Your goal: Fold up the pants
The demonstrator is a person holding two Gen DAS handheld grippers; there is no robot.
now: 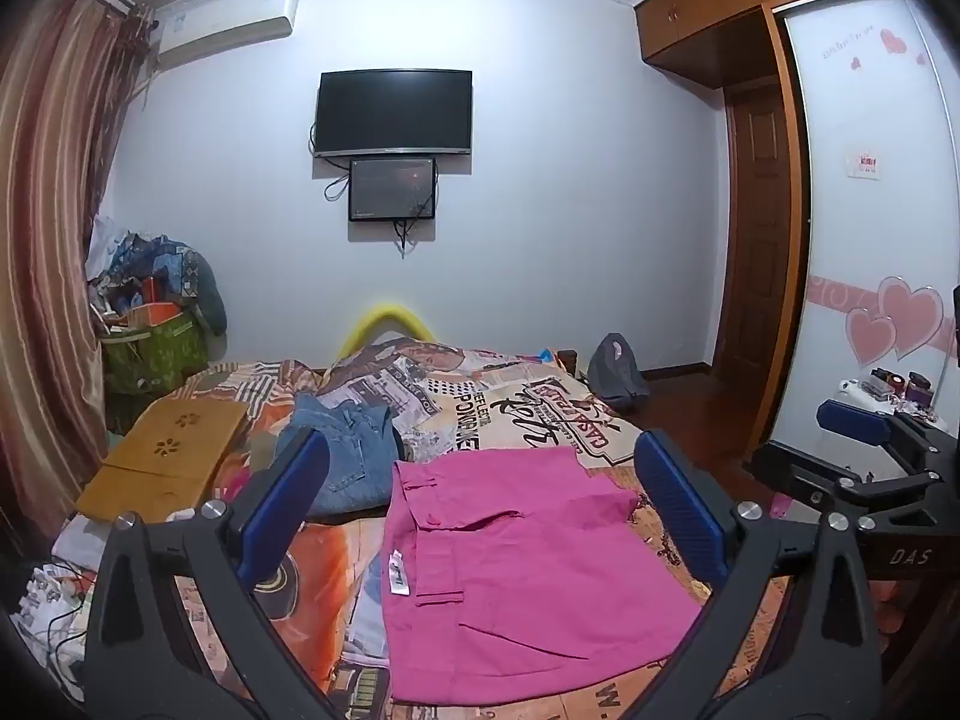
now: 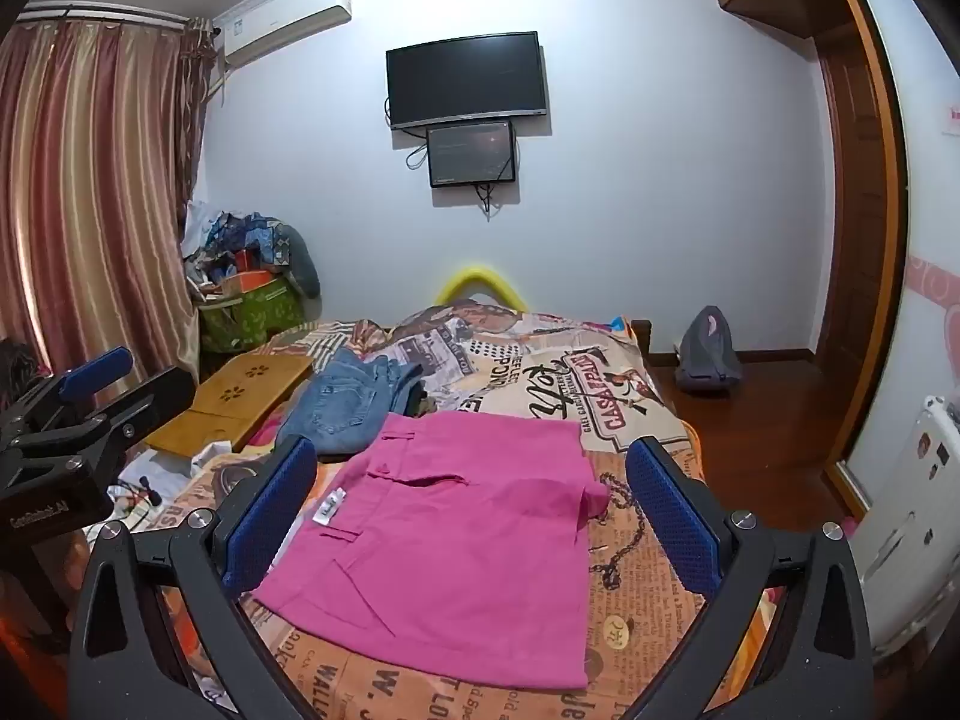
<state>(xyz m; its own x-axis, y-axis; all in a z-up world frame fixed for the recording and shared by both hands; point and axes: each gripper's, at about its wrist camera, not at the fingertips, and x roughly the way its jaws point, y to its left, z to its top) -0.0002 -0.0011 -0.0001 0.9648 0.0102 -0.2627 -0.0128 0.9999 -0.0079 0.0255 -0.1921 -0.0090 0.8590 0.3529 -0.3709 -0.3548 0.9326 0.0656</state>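
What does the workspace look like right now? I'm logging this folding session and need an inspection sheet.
Surface: bed with a newspaper-print cover, rumpled at the far end.
Job's things: pink pants lie folded and flat on the cover, white label showing at the waistband.
Clutter: blue jeans bunched beyond the pants; wooden lap tray at the left edge.
Grippers: left gripper and right gripper both open, above the pants, holding nothing.
Cables: white cords tangled at the bed's left side; wires hang below the wall TV.
Surroundings: striped curtain, grey backpack on the floor, wooden wardrobe.
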